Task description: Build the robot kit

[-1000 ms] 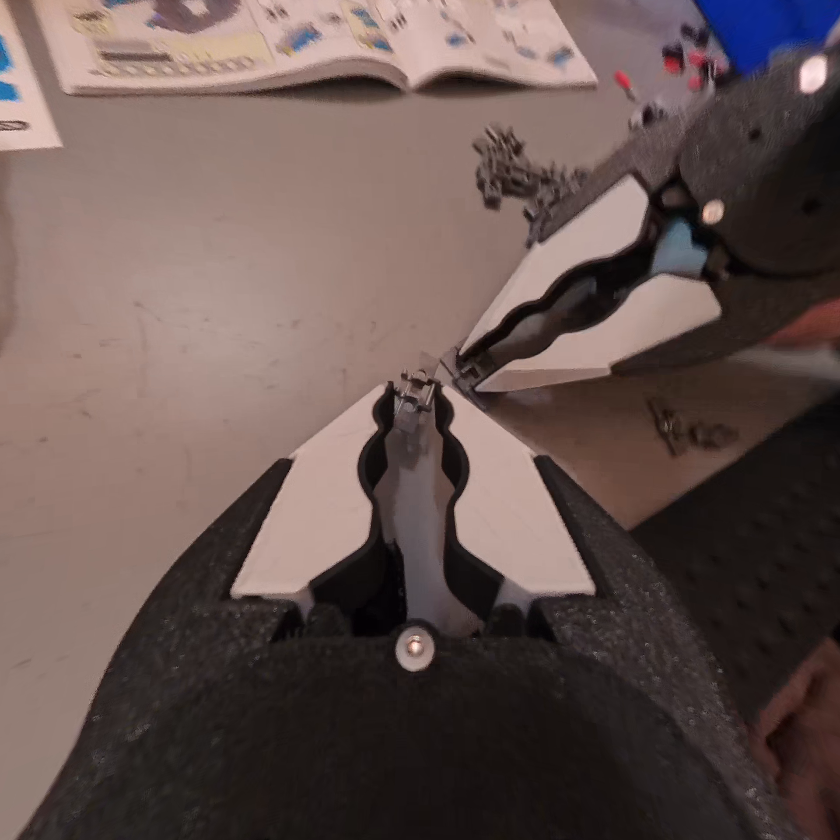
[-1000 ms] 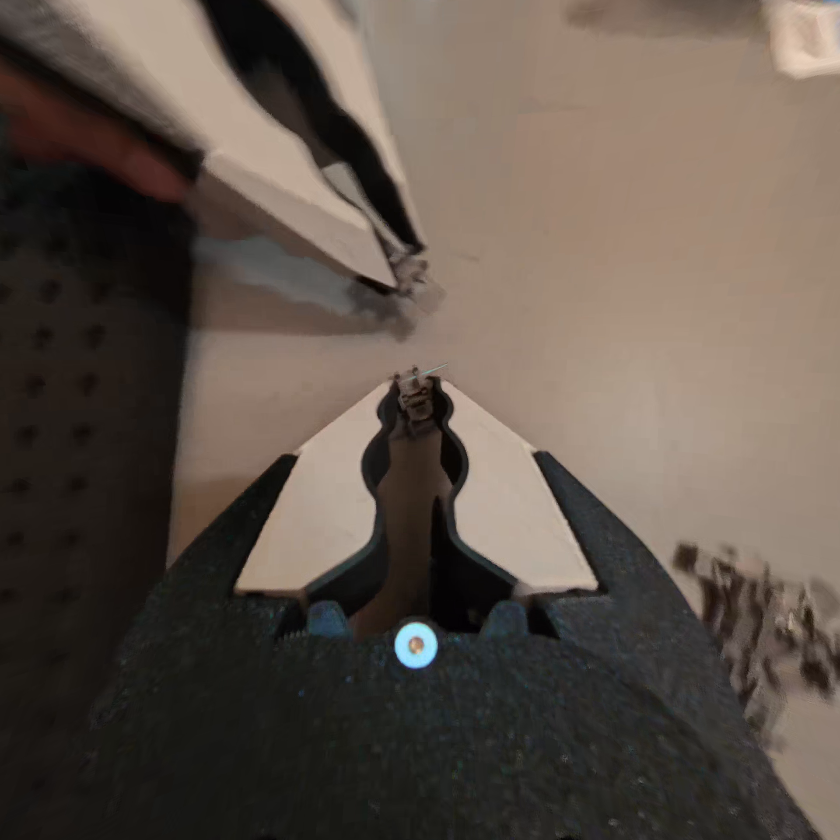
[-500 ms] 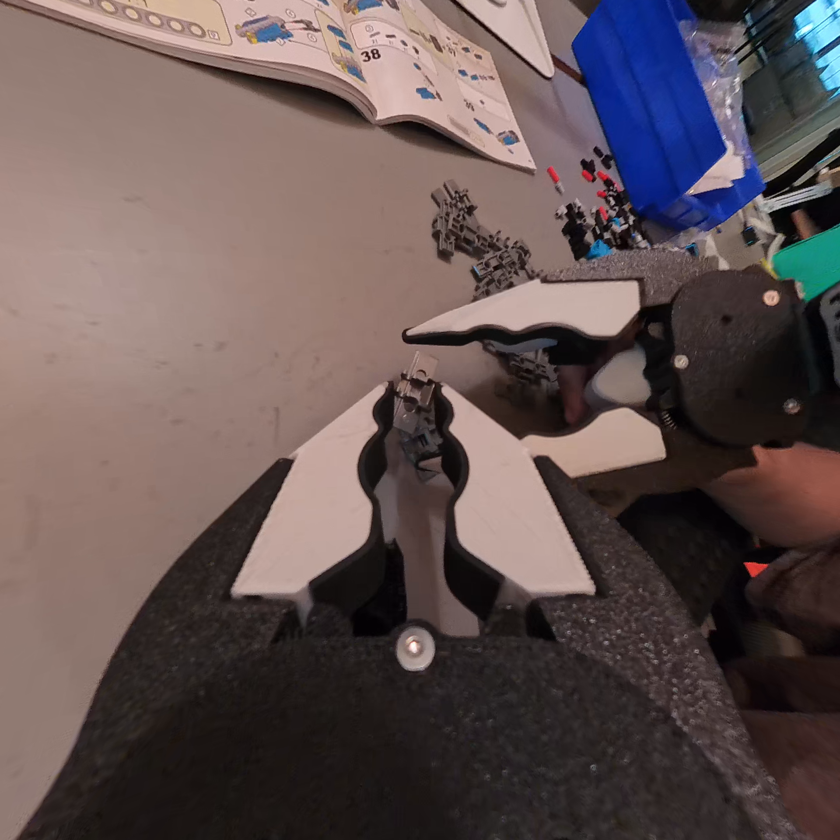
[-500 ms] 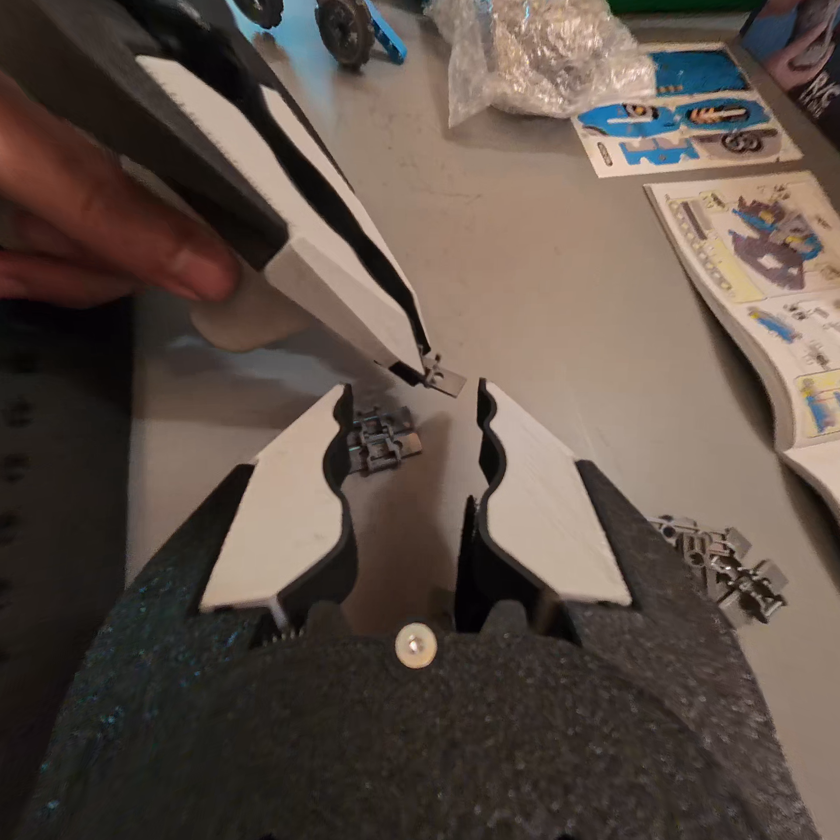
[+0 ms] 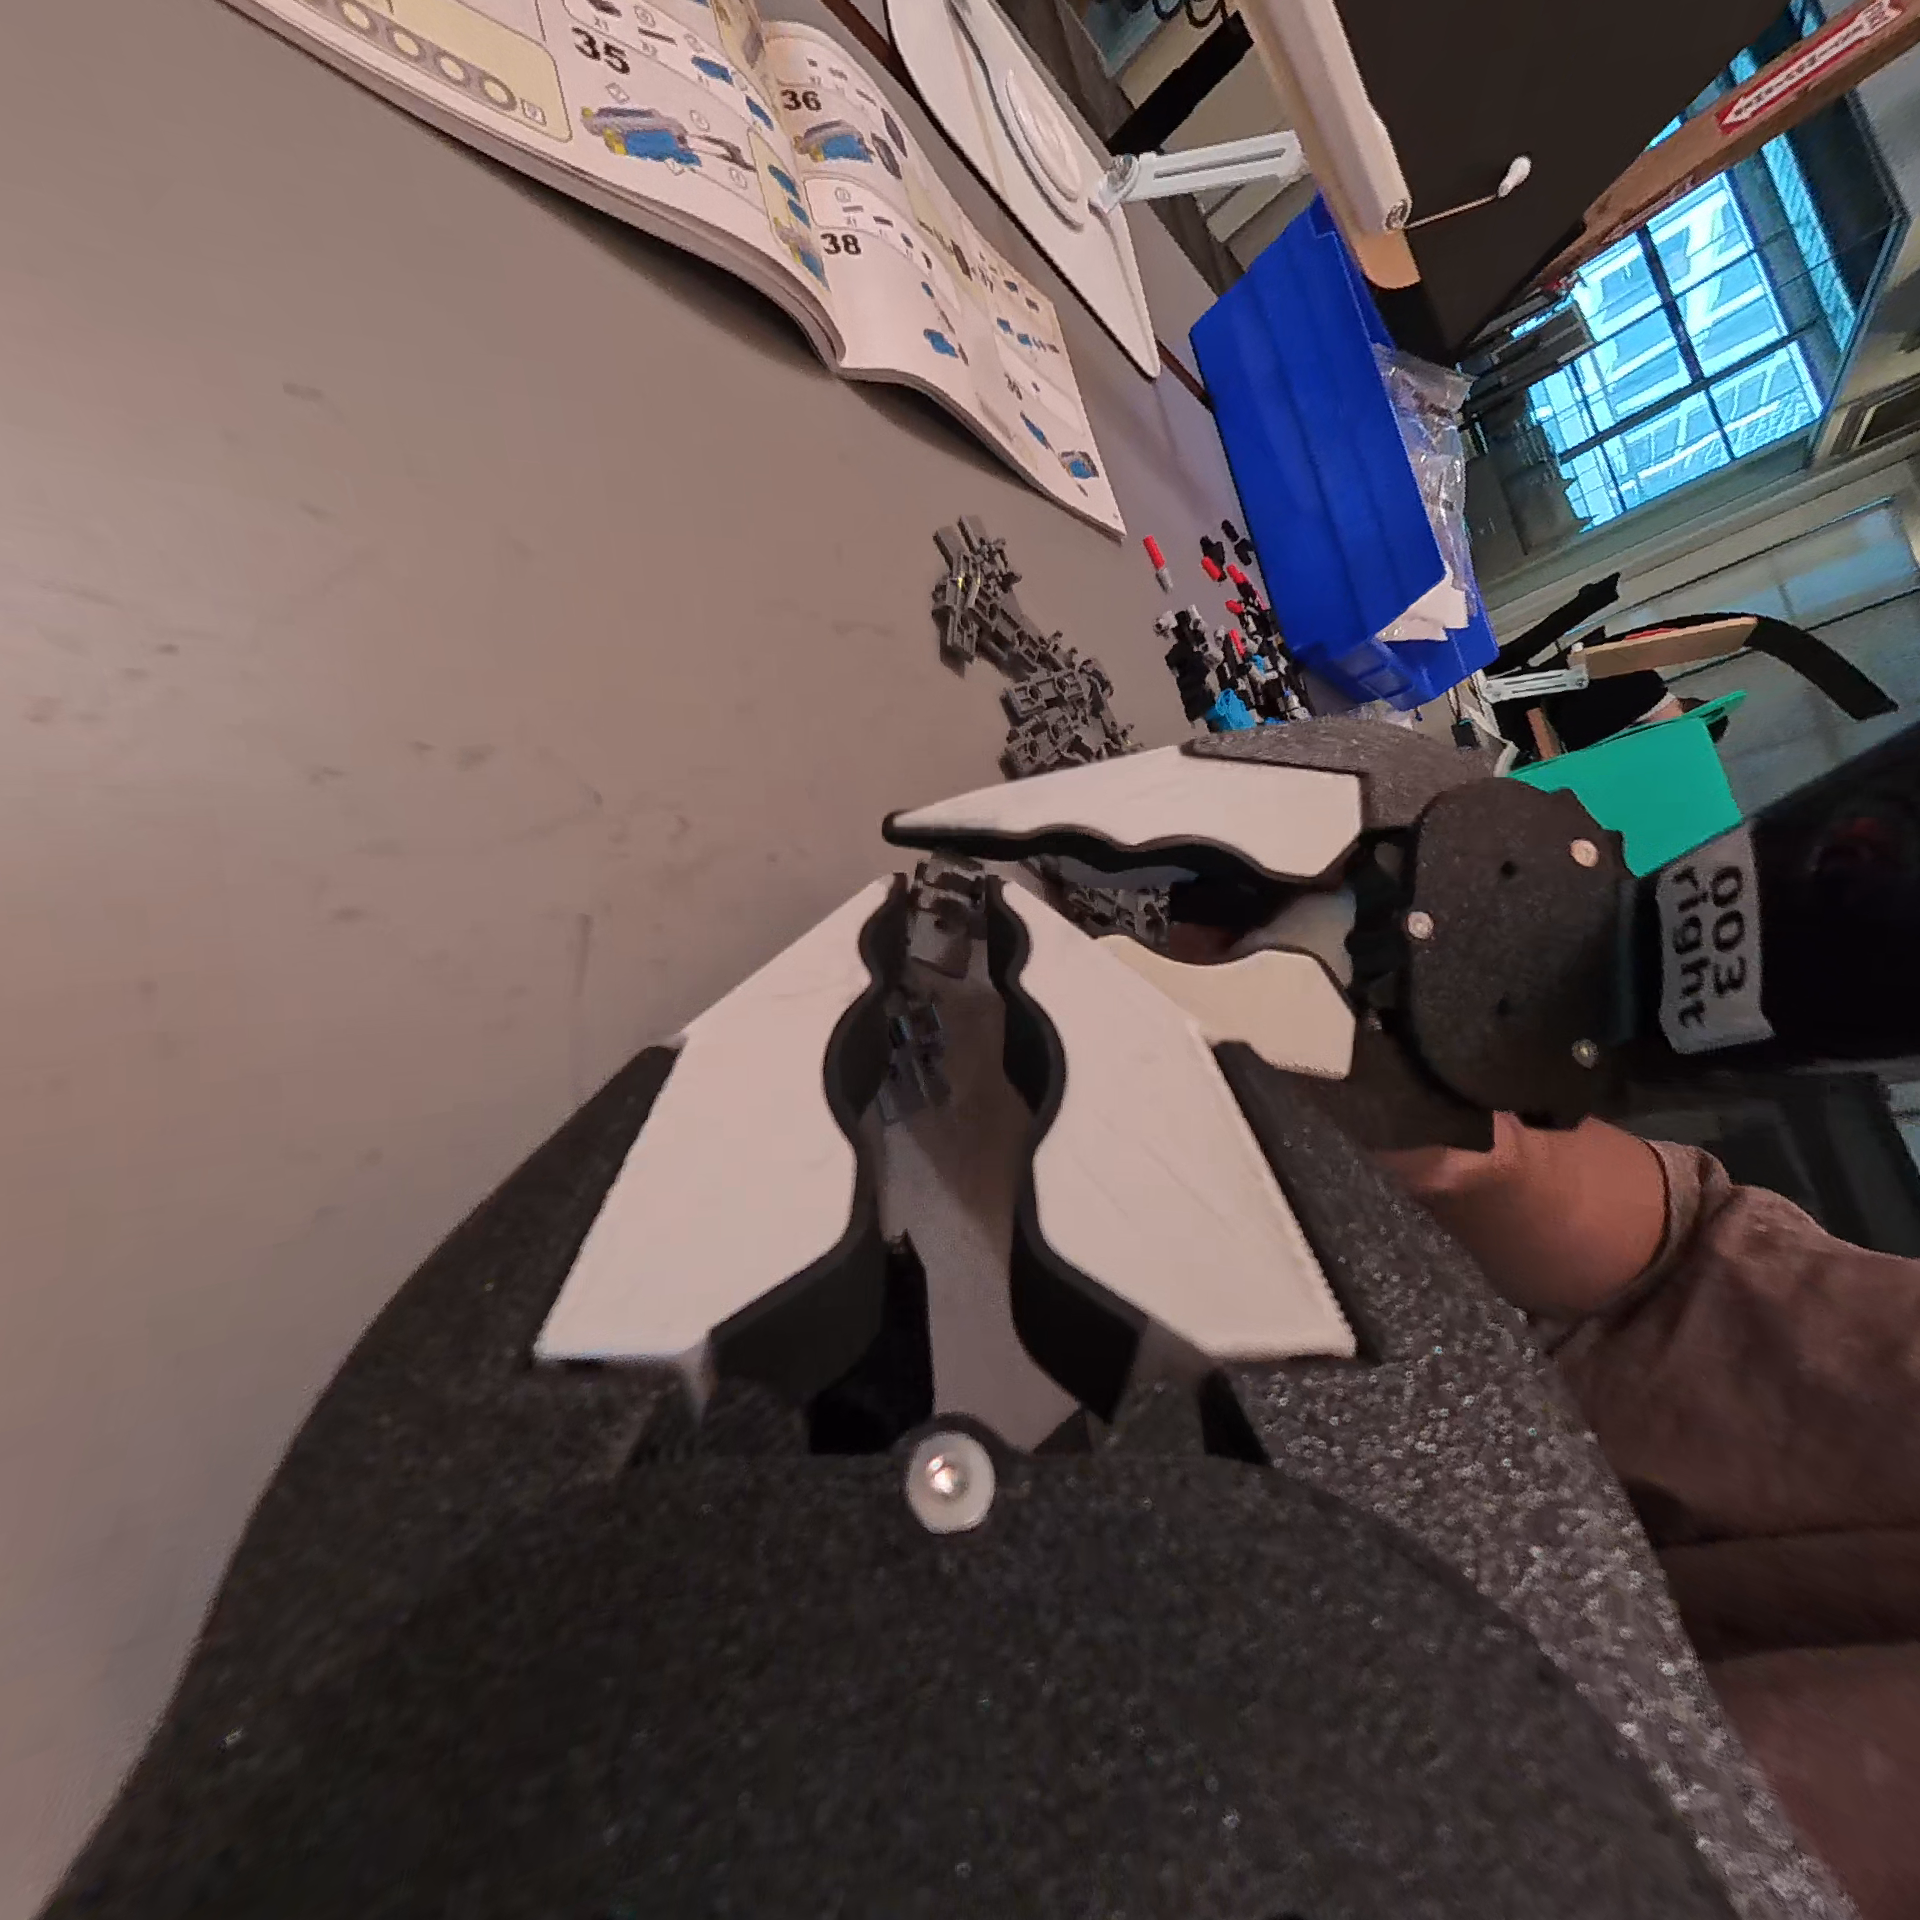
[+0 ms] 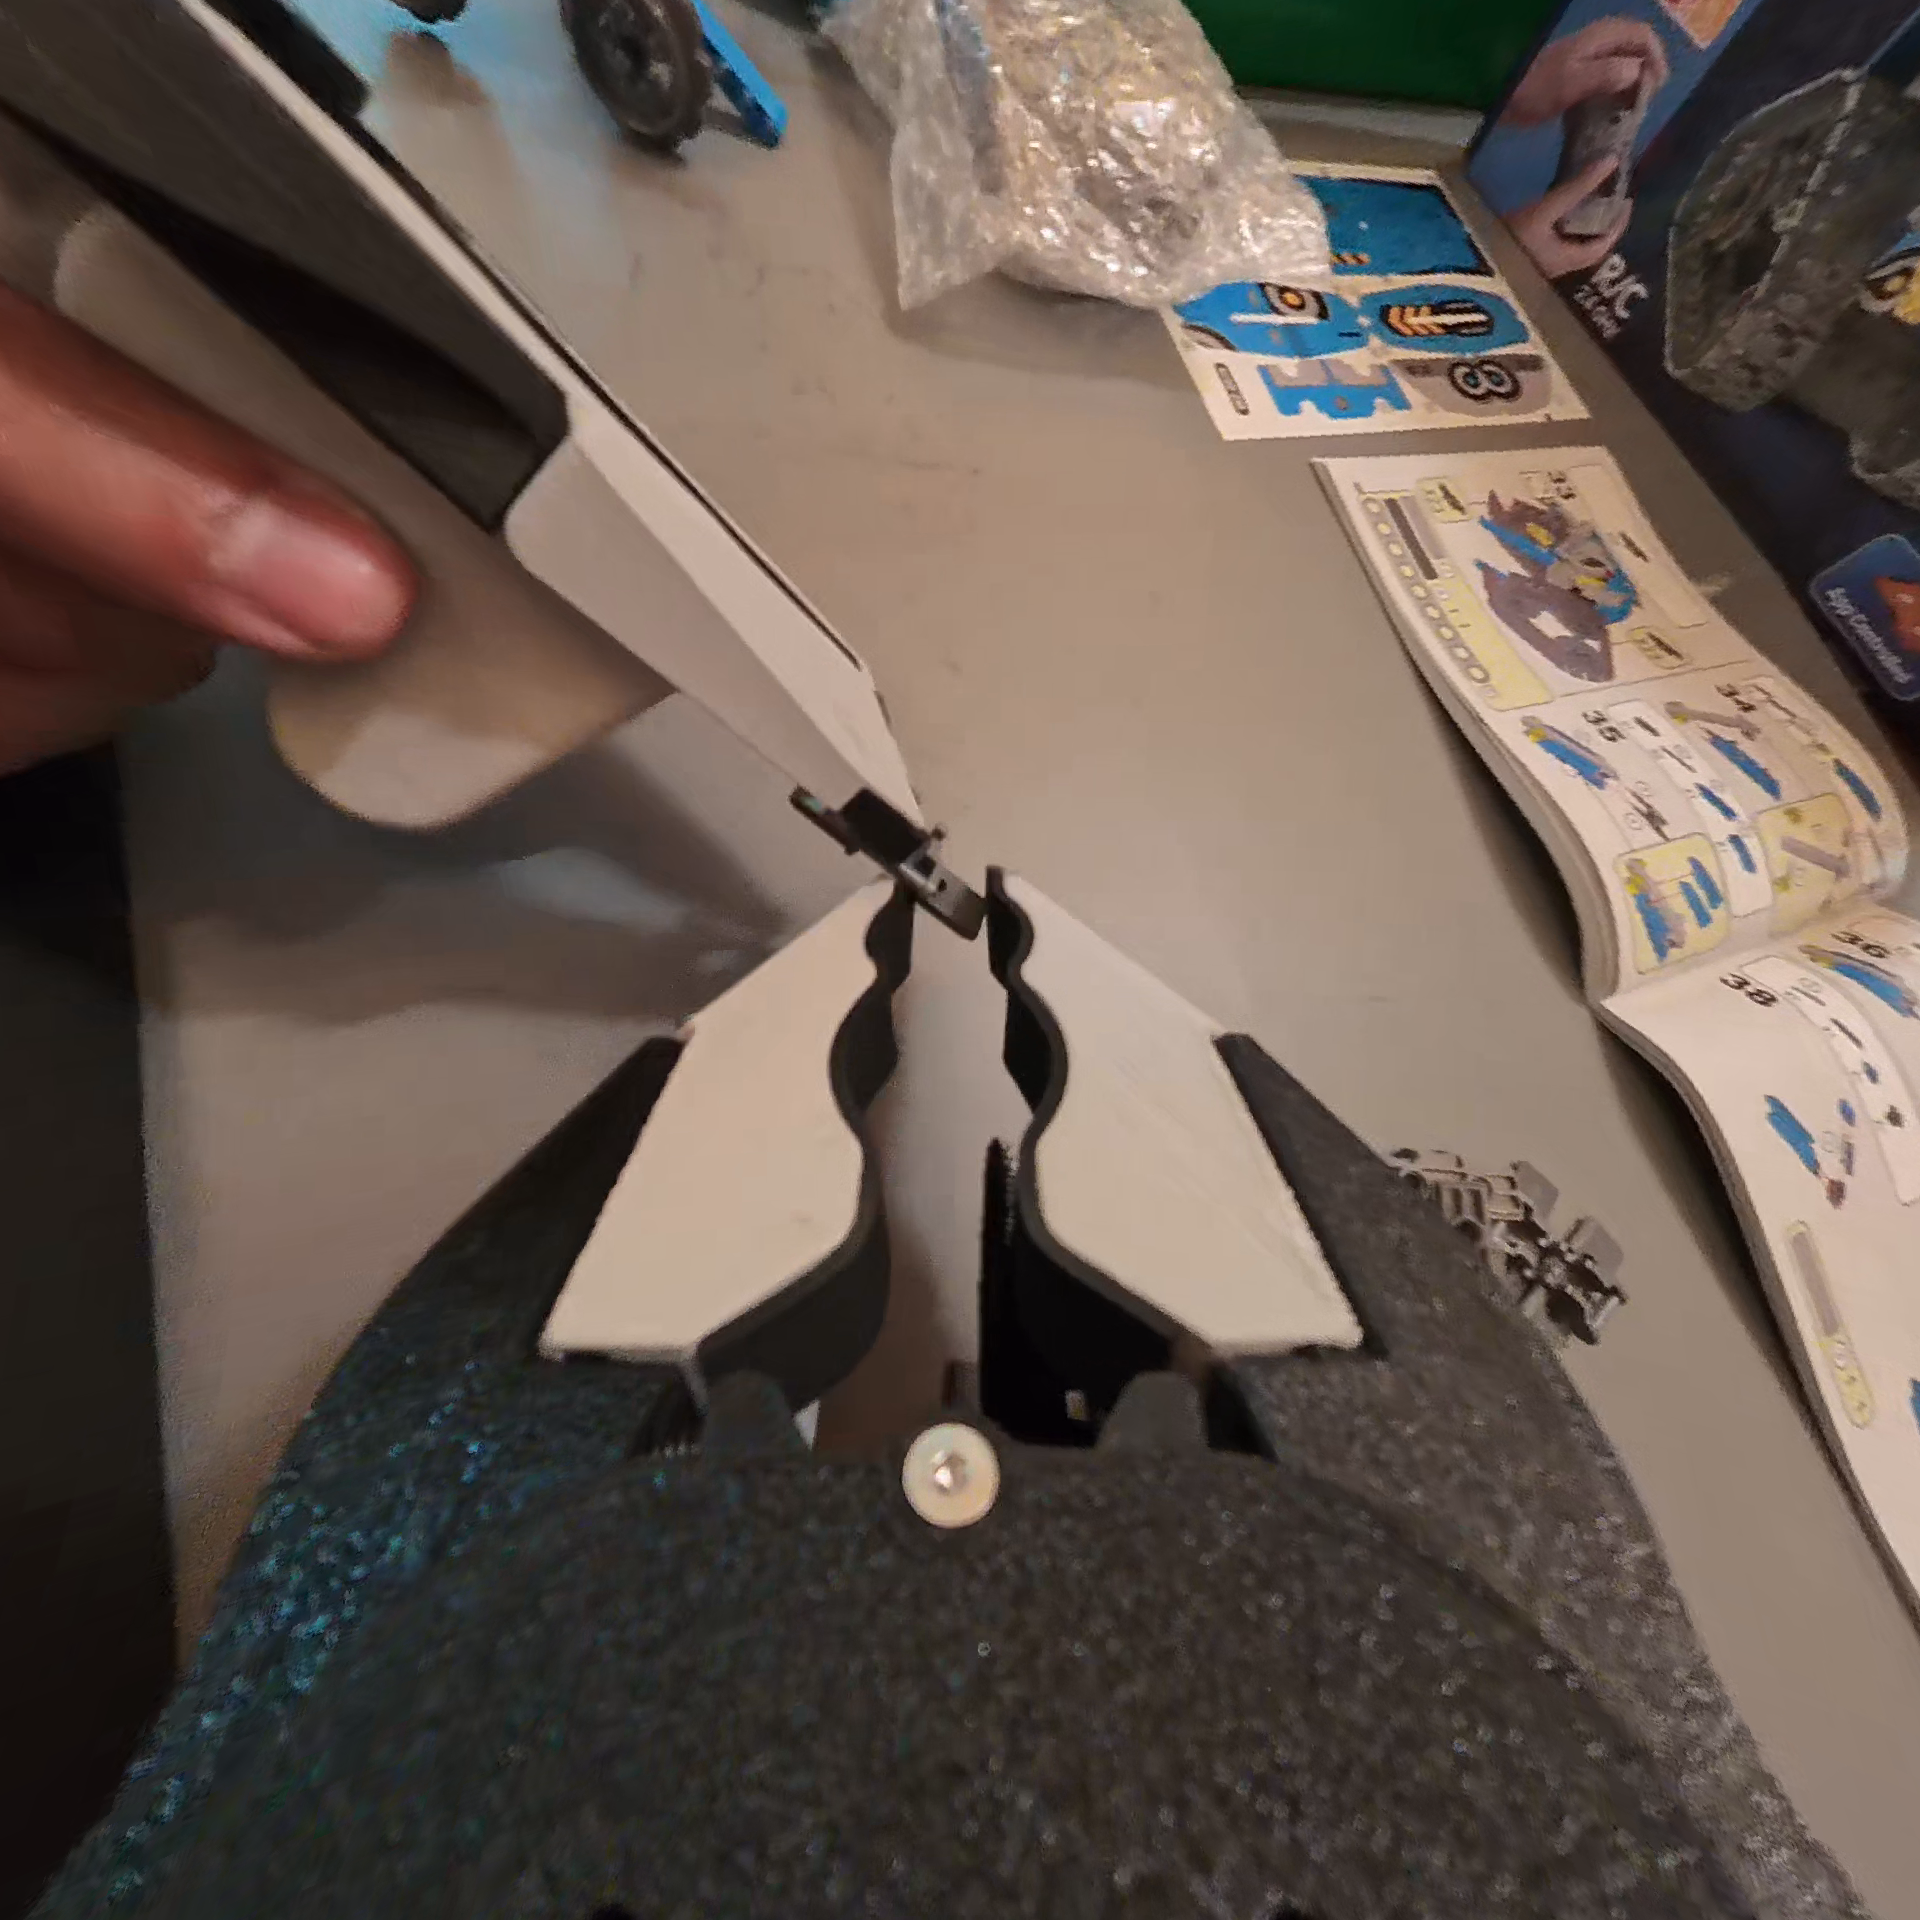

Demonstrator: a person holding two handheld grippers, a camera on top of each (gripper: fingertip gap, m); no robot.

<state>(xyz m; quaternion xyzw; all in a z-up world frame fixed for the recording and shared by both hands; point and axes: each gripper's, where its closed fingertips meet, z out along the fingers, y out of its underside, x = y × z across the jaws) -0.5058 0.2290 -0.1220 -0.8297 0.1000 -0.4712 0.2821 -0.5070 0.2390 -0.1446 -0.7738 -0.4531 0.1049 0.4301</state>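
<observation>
My left gripper (image 5: pixel 943 891) is shut on a small grey track link (image 5: pixel 940 914) at its tips, just above the grey table (image 5: pixel 416 727). In the right wrist view the left gripper (image 6: pixel 883 805) comes in from the upper left, and the link (image 6: pixel 940 899) sticks out of its tips. My right gripper (image 6: pixel 940 883) has its tips closed on the free end of that same link; it also shows in the left wrist view (image 5: pixel 1039 883), coming from the right. Another dark link piece (image 5: pixel 914 1039) lies on the table under the left fingers.
An open instruction booklet (image 6: pixel 1662 831) lies to the right, a pile of grey links (image 6: pixel 1507 1236) beside it. A sticker sheet (image 6: pixel 1371 312), a plastic bag (image 6: pixel 1091 145) and a box (image 6: pixel 1766 260) lie beyond. A blue bin (image 5: pixel 1330 468) and small parts (image 5: pixel 1226 644) stand farther off. Less than 4 cm separates the two grippers' tips.
The right gripper let go of its own link piece, opened wide, then closed its tips on the link held by the left gripper. Both grippers tilted and drew together.
</observation>
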